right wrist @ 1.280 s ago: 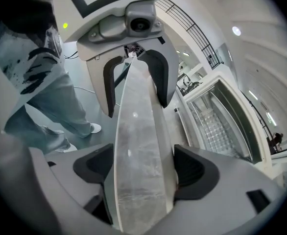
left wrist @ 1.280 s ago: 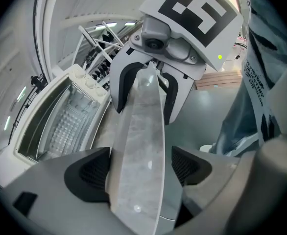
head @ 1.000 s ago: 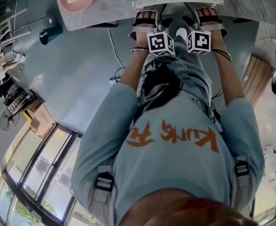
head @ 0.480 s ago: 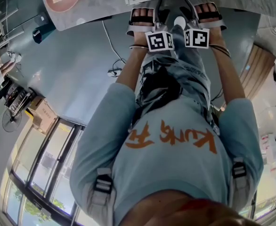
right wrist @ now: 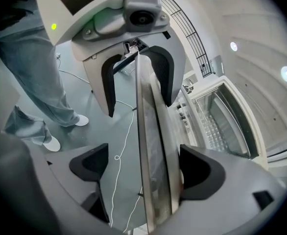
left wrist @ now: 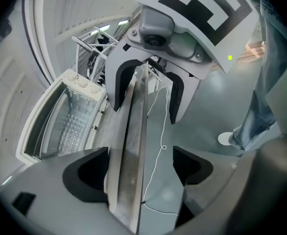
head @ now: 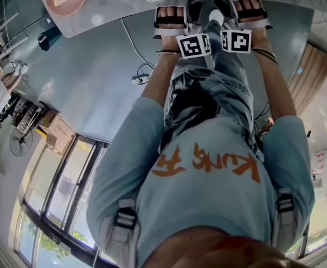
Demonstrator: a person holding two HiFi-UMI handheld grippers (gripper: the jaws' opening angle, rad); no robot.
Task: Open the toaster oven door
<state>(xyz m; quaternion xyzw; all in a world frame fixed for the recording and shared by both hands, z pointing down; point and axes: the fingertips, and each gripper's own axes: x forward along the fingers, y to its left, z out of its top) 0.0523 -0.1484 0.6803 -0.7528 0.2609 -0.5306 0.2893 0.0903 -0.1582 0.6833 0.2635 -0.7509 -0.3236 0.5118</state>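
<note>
Between the spread fingers of the left gripper runs the door, a flat grey slab seen edge-on. It sits close to one finger and clear of the other, so nothing is gripped. The right gripper is much the same: its fingers have just been opening, with the glassy door edge between them and unclamped. Beyond, the white-rimmed oven stands open, a wire rack inside. The head view cuts the door off at its top and hides the fingertips. Below the door's free edge is open grey floor with a thin white cable.
</note>
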